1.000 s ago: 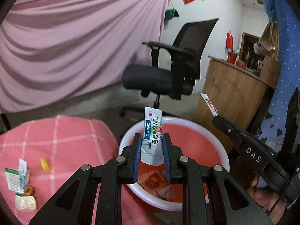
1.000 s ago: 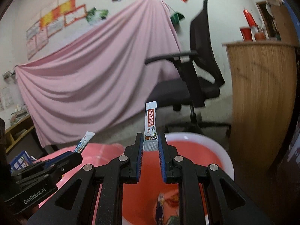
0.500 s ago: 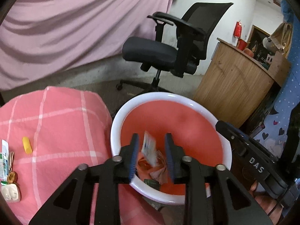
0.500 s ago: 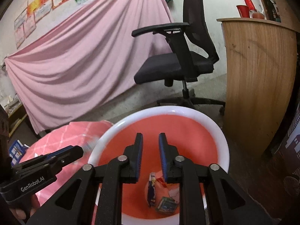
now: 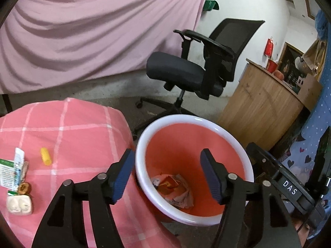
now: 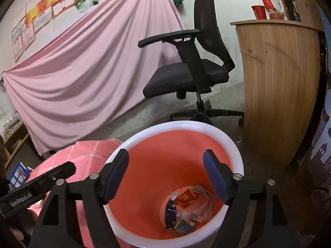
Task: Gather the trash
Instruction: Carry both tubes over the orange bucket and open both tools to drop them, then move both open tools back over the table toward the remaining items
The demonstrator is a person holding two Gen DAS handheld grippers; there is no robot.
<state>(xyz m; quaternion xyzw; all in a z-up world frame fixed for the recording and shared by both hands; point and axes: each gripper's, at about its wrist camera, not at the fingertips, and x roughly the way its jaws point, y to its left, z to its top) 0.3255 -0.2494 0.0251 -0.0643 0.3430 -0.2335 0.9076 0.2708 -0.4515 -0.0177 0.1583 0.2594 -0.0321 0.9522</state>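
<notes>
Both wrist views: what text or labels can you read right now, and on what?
"DAS": white letters on the right gripper body.
"GenRobot.AI": on the left gripper body, slightly blurred.
Packets on the pink checked cloth: print too small.
Wrappers in the bin: unreadable.
Wall posters: blurred.

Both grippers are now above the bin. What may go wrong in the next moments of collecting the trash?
1. The left gripper and right gripper, jaws opening and empty, hang close together over the bin; turning away, they may knock each other.
2. The left gripper's finger sits near the bin's rim and may tip it.
3. The packets and yellow piece on the pink cloth lie crowded; one grasp may push neighbours off.
</notes>
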